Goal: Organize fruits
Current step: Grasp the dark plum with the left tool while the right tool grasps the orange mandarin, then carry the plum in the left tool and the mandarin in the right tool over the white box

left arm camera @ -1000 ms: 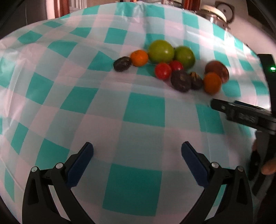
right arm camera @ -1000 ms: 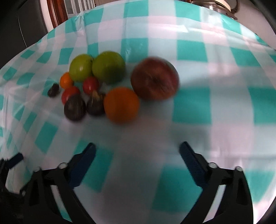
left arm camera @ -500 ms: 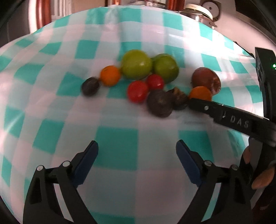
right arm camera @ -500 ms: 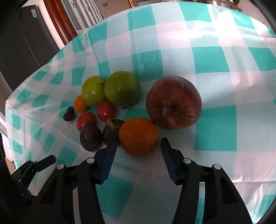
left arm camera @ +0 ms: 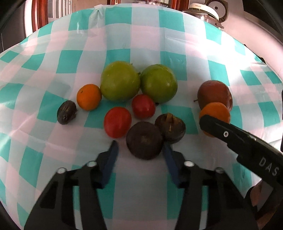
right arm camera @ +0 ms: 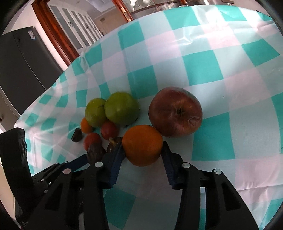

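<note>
Fruits lie in a cluster on a teal-and-white checked tablecloth (left arm camera: 74,58). My left gripper (left arm camera: 140,146) has its jaws around a dark purple fruit (left arm camera: 144,140), the right pad touching it, a gap on the left. My right gripper (right arm camera: 142,147) is shut on an orange (right arm camera: 142,145); it shows in the left wrist view (left arm camera: 214,110) too. A red apple (right arm camera: 175,116) sits just behind the orange. Two green fruits (left arm camera: 120,80) (left arm camera: 159,83), two red tomatoes (left arm camera: 117,122) (left arm camera: 143,106), a small orange (left arm camera: 89,97), a split dark fruit (left arm camera: 170,127) and a small dark fruit (left arm camera: 66,114) lie around.
Metal pots (left arm camera: 208,10) stand beyond the table's far edge. A dark refrigerator (right arm camera: 21,67) and a wooden door frame (right arm camera: 58,35) are off to the left. The right gripper's finger (left arm camera: 238,139) crosses the left wrist view at the right.
Both grippers have moved forward into the cluster. The left jaws have narrowed around the dark purple fruit. The right jaws have closed on the orange.
</note>
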Motion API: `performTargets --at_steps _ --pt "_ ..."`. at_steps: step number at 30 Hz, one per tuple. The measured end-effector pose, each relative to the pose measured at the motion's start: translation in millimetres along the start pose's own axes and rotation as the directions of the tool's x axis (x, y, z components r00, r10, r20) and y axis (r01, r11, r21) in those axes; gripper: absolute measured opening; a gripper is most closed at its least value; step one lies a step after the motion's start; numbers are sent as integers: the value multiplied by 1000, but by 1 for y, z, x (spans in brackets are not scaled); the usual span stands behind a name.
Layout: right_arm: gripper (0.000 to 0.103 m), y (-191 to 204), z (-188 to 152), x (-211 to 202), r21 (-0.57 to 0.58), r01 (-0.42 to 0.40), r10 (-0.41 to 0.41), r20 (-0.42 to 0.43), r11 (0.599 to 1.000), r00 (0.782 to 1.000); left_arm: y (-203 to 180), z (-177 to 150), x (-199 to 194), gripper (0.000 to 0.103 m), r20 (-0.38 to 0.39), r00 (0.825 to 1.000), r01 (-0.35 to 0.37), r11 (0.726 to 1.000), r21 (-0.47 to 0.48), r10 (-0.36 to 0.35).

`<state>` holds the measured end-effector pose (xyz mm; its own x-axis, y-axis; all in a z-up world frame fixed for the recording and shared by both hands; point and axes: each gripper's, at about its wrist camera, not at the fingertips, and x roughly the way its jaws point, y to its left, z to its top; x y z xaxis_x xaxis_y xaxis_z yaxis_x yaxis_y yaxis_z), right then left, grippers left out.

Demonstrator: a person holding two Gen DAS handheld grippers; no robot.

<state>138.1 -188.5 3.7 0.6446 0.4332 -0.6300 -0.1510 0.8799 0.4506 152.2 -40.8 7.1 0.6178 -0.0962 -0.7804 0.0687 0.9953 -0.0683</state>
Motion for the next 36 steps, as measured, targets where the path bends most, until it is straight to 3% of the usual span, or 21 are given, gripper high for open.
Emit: performTargets --at_steps 3,7,14,18,21,28,36 --pt "44 0 0 0 3 -11 11 7 1000 1000 4 -1 -3 40 20 1000 20 1000 -23 -20" --pt "44 -1 0 0 8 -20 20 9 1000 1000 8 -9 -27 40 108 994 -31 999 -20 33" --pt "44 -2 0 1 13 -31 31 4 999 999 17 -33 -68 40 160 987 -6 996 -94 21" --pt "44 2 -1 2 -9 -29 28 -21 1000 999 29 -59 -97 40 171 985 32 981 -189 1" --pt "44 8 -10 -6 -30 -18 17 -37 999 999 37 -91 -124 40 166 986 18 975 -221 19" --pt "44 49 -75 -63 -59 -78 76 -37 995 996 77 -170 -189 40 165 975 -109 970 -218 147" --pt "44 109 -141 -111 -185 -132 123 -61 974 991 118 -242 -238 40 144 972 -143 956 -257 184"
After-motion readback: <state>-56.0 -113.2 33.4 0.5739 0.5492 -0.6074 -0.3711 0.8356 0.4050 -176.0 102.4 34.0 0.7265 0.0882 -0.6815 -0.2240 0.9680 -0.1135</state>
